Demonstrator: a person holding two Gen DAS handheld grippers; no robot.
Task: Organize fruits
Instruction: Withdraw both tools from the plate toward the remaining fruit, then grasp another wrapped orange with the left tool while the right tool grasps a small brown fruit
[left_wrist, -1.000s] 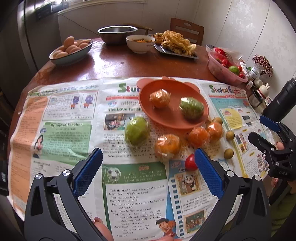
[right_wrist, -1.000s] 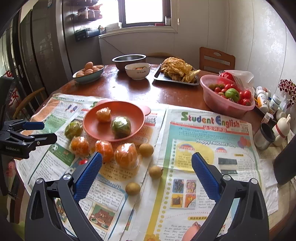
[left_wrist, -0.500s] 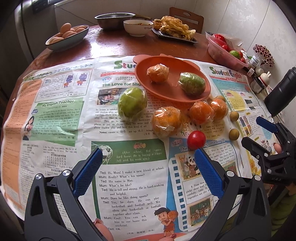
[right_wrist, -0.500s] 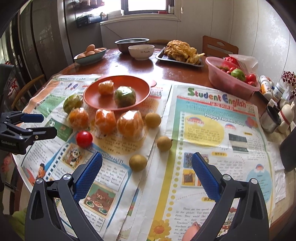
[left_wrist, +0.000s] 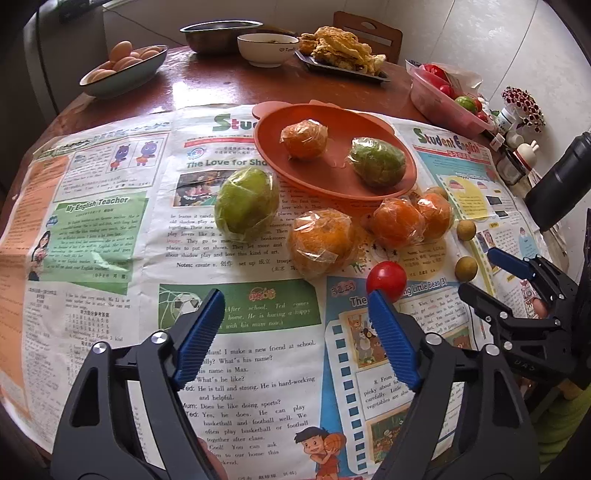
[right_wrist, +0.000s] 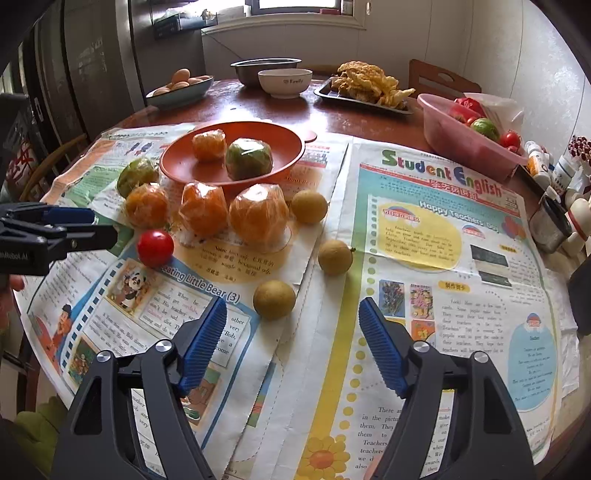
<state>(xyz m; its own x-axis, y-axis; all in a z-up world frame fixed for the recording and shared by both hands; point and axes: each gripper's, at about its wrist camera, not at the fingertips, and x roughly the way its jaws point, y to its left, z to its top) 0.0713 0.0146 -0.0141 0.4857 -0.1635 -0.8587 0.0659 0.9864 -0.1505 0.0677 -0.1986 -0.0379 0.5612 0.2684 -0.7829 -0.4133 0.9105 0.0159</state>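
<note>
On the newspaper-covered worktop (right_wrist: 424, 280), the fruits lie in a loose cluster around an orange plate (right_wrist: 184, 170) that already carries one wrapped orange (right_wrist: 209, 144) and one wrapped green fruit (right_wrist: 248, 158). From the right wrist view, three more wrapped oranges (right_wrist: 258, 216) sit just beside the plate at its 6 o'clock edge, another green fruit (right_wrist: 137, 176) lies at its 9 o'clock side, a cherry tomato (right_wrist: 155, 247) rests near the oranges at about 8 o'clock, and three small brown longans lie scattered toward 4 and 5 o'clock.

Both tools are empty. The left hand-held gripper (left_wrist: 295, 314) hangs with its jaws wide, pointed at the nearest wrapped orange (left_wrist: 320, 242) at 12 o'clock, with the tomato just past its right fingertip. The right hand-held gripper (right_wrist: 291, 321) is likewise spread wide, and the closest longan (right_wrist: 274, 299) sits just ahead of its opening.

By my judgement the sorting is at an early stage: most fruit is off the plate, and each tool is lining up a pick. The next move calls for easing forward until a fruit lies between the pads, then closing gently; the plastic wrap looks slippery and the round longan may roll.
</note>
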